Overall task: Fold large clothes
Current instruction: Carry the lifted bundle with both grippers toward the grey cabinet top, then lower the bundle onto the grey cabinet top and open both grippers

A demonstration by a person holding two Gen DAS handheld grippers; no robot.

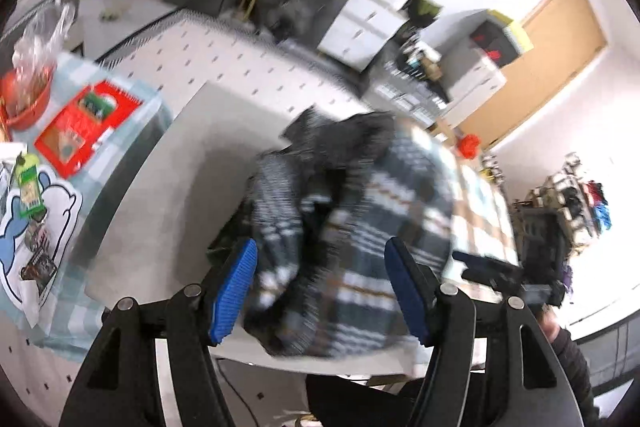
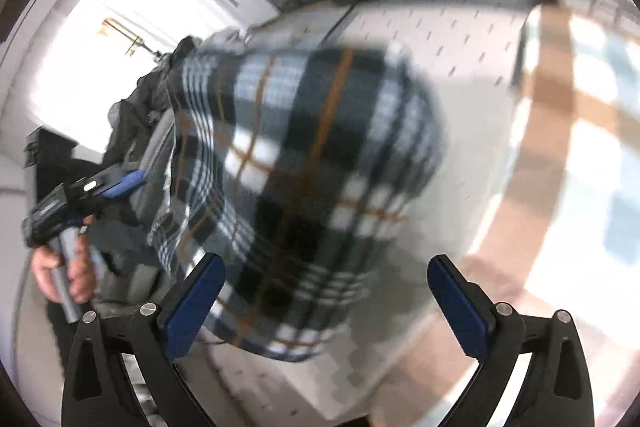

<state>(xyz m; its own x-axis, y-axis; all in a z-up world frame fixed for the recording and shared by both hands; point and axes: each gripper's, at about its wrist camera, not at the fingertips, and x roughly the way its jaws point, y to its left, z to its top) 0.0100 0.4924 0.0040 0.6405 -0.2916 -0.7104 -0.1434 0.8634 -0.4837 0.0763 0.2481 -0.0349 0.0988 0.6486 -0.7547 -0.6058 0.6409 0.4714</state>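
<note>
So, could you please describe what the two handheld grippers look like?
Each gripper, left and right, has black plastic finger arms with silver pivot bolts and blue ribbed pads. Seen from the right wrist, the left one has a black body on a grey handle. A dark sleeve shows.

Cloth, plastic and metal on a matt desk

The plaid shirt (image 1: pixel 352 227) is soft woven cloth, matt and rumpled; the left gripper (image 1: pixel 320 291) has ribbed blue pads on matt black plastic arms with shiny metal rivets; the right gripper (image 2: pixel 326 303) looks the same; the desk (image 1: pixel 168 187) is smooth, matt grey-white; a red bowl (image 1: pixel 24 99) looks like glossy plastic.
</note>
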